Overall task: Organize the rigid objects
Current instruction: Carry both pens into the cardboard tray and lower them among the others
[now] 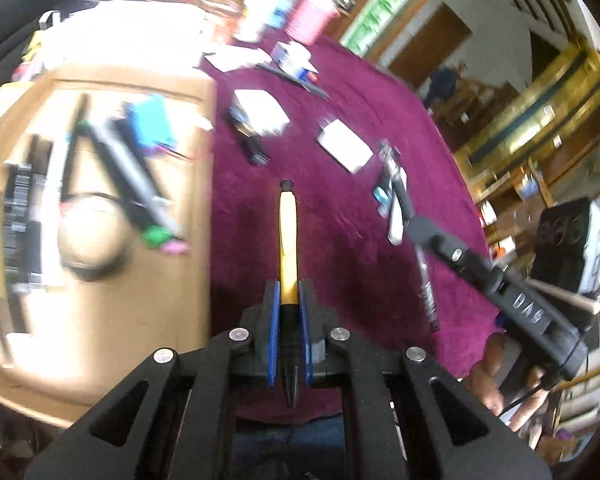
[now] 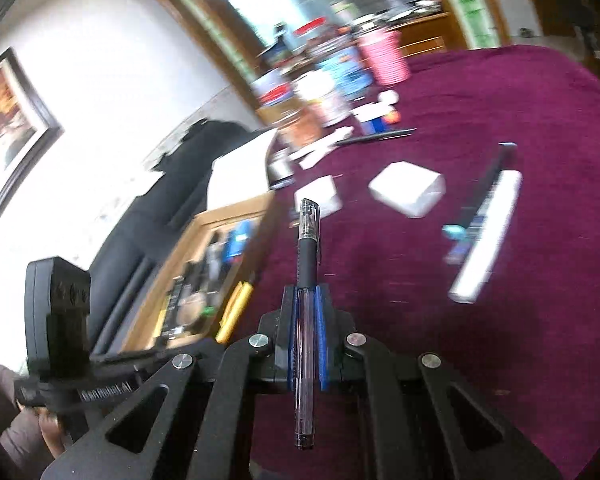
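Yellow pen point(image 1: 288, 248) clamped; clear pen point(image 2: 306, 280) clamped

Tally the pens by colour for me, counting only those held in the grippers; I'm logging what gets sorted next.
Yellow-and-black pen, clamped in the left gripper: 1
Clear pen with black grip and cap, clamped in the right gripper: 1
Total held: 2

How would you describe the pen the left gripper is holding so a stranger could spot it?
Look just right of the open cardboard box, above the maroon tablecloth. The left gripper clamps a yellow-barrelled pen with a black grip; the right gripper's pen is clear.
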`<state>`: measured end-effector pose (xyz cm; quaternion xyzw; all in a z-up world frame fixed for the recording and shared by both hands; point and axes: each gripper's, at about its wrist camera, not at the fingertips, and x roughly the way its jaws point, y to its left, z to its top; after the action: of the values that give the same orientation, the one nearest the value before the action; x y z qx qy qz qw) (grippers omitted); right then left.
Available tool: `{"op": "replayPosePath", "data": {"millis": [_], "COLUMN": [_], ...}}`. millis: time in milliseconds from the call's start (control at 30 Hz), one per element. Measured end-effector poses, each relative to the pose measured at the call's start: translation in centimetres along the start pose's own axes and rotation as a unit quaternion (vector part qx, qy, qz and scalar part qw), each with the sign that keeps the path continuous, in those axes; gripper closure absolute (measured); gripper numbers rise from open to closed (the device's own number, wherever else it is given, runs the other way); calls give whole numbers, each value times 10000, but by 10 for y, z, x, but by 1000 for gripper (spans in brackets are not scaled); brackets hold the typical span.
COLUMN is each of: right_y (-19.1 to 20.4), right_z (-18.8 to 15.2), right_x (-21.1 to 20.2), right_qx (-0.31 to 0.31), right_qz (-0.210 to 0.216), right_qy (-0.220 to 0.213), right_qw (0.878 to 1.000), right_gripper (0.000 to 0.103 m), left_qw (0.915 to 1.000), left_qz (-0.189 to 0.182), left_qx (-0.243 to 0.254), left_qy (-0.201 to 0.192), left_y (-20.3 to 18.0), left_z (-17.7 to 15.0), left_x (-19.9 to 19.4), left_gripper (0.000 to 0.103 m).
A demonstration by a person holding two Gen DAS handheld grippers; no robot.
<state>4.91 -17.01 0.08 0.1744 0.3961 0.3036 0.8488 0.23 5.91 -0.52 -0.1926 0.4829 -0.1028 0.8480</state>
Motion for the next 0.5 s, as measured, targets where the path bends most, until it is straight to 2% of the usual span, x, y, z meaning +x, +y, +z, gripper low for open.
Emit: {"op": "replayPosePath", "data": {"millis": [200,400,500], "right_y": [41,67,82], "right_z": [-3,5,12], "right_x": [50,91,111], "right_qx": [-337,-653,-829], "right_qz": [515,669,676], "right_qy": [510,858,936], "right_qw": [9968,9919,9898], "right_gripper": [95,95,95], "left_qw": [9977,9922,9899], "left_qz": [395,680,831], "left_qx": [-451,-945,-1037], "left_qy": [-323,-452,-500], "left_y": [48,97,113], "left_z": [15,29,38], "left_x": [-24,-27,-25], "left_gripper": [96,96,96]}}
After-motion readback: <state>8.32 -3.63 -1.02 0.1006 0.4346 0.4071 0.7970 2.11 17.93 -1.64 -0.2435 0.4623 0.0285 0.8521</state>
